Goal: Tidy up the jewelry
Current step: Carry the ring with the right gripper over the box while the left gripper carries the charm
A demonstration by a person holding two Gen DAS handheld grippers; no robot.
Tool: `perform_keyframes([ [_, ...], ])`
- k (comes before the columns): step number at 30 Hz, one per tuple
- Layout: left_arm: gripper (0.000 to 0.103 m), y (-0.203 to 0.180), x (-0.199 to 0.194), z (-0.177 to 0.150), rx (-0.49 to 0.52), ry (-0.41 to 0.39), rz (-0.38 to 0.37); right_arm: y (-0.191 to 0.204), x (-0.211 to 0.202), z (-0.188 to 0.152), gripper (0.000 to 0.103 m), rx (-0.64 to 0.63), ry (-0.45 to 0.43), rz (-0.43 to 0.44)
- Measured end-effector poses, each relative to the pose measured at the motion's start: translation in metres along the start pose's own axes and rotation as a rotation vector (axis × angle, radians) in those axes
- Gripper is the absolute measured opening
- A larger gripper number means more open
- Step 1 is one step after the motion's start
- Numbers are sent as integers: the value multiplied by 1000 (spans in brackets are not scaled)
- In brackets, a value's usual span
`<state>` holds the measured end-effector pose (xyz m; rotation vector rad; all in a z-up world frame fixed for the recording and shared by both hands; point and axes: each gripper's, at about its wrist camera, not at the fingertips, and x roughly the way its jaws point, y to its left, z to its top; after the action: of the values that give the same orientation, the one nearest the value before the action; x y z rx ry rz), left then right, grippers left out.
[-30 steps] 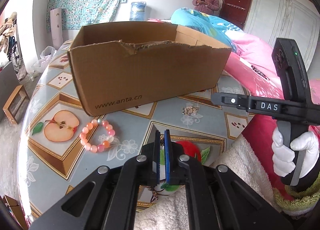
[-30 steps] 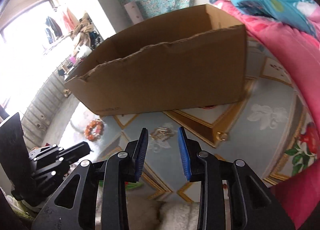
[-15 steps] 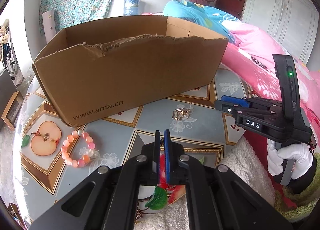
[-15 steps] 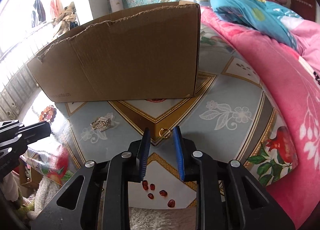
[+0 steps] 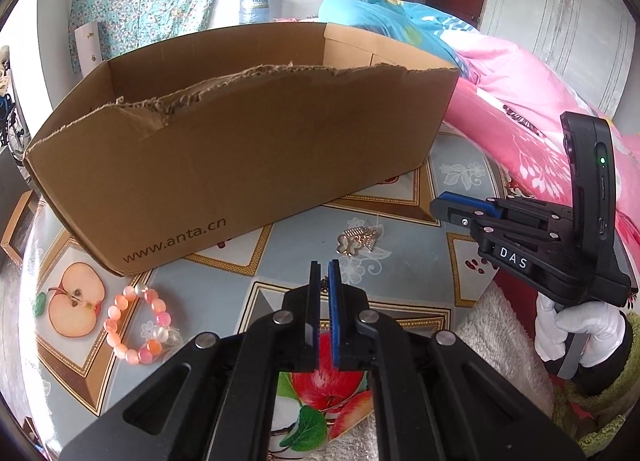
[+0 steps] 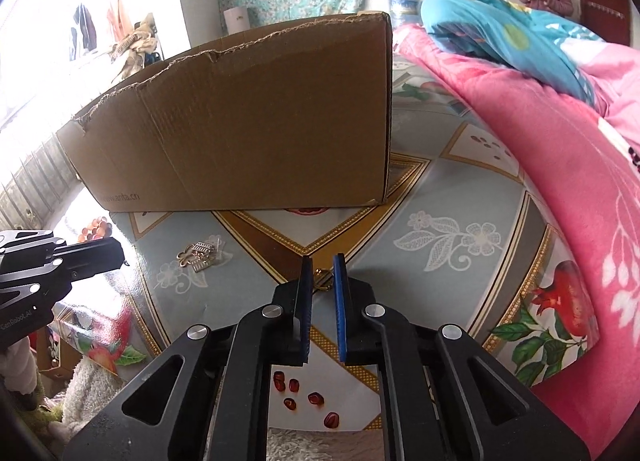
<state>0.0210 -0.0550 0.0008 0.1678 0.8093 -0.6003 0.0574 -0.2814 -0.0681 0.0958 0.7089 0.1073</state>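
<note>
**Right tool closing around gold ring; left tool shut and empty**

The right tool points down at the counter, which is covered in a fruit-patterned oilcloth. Its jaws are closing, with a small gold ring lying on the counter between the blue pads; whether the pads press on it yet cannot be told. The left tool has its jaws closed together and carries nothing. A cluster of gold-coloured metal trinkets lies on the counter just ahead of it, near the front wall of the open brown cardboard box. A bracelet of pink and orange beads lies to the left, beside the box's printed corner. A white-gloved hand grips the right tool's handle.
</note>
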Motion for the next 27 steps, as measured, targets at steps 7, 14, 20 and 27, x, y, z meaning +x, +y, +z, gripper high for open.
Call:
perform_keyframes([
  [7,3,-2,1,4,13,-3,1,0,-7,1,8,17,-10,10],
  [14,3,-6,-25,13,36,-69,-25,6,-39,10,8,21,-73,24],
  [20,3,4,-71,51,36,-187,-84,12,-82,45,8,8,-193,82],
  [27,3,26,-79,126,75,-204,-105,16,-66,119,8,-59,-167,239],
])
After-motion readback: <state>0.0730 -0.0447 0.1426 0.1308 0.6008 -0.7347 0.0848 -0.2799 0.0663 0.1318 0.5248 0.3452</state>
